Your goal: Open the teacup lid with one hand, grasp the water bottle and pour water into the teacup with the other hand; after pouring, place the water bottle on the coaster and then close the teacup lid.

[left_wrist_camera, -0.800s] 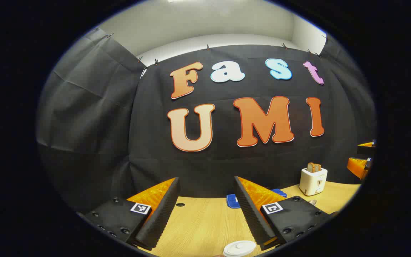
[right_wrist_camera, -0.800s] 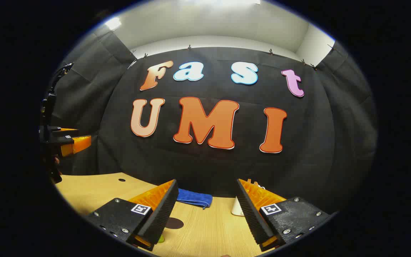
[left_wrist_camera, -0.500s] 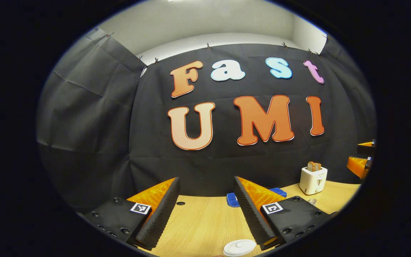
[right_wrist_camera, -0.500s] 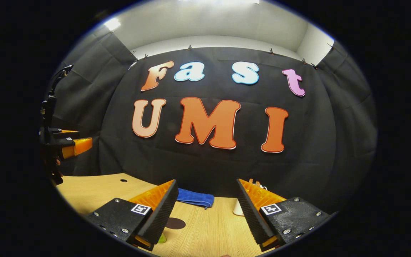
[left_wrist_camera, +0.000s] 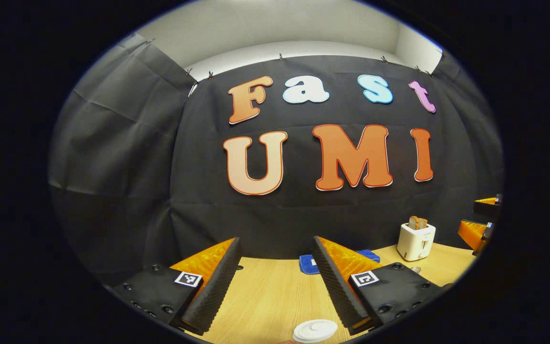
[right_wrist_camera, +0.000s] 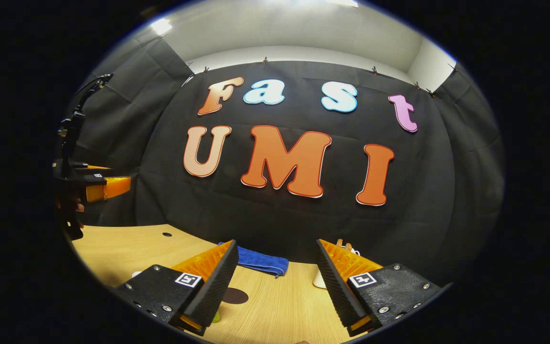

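Note:
In the left gripper view my left gripper [left_wrist_camera: 275,251] is open and holds nothing, raised above the wooden table [left_wrist_camera: 265,296]. The white teacup lid [left_wrist_camera: 315,330] sits at the bottom edge, just below and between its fingers. In the right gripper view my right gripper [right_wrist_camera: 275,253] is open too, with nothing in it. A dark round coaster [right_wrist_camera: 234,296] lies on the table beside its left finger, and a small green thing [right_wrist_camera: 216,317] peeks out below that finger. The left gripper [right_wrist_camera: 98,184] hangs at the far left, a hand behind it.
A white toaster [left_wrist_camera: 416,237] with bread stands at the back right, and a blue cloth [left_wrist_camera: 308,263] lies by the wall. The right gripper [left_wrist_camera: 480,224] shows at the far right edge. The table has a small cable hole [right_wrist_camera: 166,234].
Both cameras have shifted slightly: the teacup lid slid a little left in the left gripper view, and the wall drifted right in the right gripper view. Both grippers stay open.

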A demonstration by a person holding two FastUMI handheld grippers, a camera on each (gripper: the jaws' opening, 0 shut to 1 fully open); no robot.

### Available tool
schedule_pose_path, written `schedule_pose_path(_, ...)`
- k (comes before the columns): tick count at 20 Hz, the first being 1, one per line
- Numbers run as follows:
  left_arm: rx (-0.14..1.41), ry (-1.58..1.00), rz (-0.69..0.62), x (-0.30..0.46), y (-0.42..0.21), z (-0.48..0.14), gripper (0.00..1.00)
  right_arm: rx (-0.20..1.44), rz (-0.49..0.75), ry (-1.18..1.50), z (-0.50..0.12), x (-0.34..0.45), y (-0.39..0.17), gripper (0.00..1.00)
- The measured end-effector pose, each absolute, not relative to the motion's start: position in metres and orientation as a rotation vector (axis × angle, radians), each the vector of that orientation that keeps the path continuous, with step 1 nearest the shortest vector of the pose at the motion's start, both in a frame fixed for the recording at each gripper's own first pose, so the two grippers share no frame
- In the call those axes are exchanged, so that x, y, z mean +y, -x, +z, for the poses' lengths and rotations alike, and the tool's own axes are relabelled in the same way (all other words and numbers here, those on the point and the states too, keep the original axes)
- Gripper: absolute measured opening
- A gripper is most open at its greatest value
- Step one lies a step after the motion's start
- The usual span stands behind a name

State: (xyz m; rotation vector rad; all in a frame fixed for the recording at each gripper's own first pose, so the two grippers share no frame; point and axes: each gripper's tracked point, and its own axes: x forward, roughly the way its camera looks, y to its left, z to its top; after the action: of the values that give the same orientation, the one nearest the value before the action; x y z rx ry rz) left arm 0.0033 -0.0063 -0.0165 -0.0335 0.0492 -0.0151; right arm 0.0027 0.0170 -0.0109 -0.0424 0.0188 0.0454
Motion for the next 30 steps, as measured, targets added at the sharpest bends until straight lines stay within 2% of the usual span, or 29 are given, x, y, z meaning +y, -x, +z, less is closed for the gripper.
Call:
schedule_pose_path(8,0.224,0.047,-0.101,-0.03,-0.002,-0.084,0.96,0.056,0.062,0.059,-0.038,0.02,-0.004,0.96)
schedule_pose_path(17,0.34,0.03,-0.234,-0.062,0.015,-0.147,0.98,0.138,0.088,0.023,-0.072,0.022,0.0,0.96)
schedule_pose_path(19,0.374,0.04,-0.272,-0.069,0.022,-0.164,0.93,0.158,0.089,0.016,-0.079,0.021,0.001,0.96)
schedule_pose_path(22,0.423,0.05,-0.314,-0.076,0.029,-0.19,0.93,0.179,0.09,0.013,-0.088,0.02,0.003,0.96)
schedule_pose_path(23,0.438,0.045,-0.314,-0.077,0.029,-0.196,0.85,0.185,0.091,0.013,-0.09,0.021,0.003,0.96)
schedule_pose_path(30,0.491,0.016,-0.348,-0.089,0.03,-0.234,0.77,0.22,0.104,0.007,-0.106,0.025,0.006,0.96)
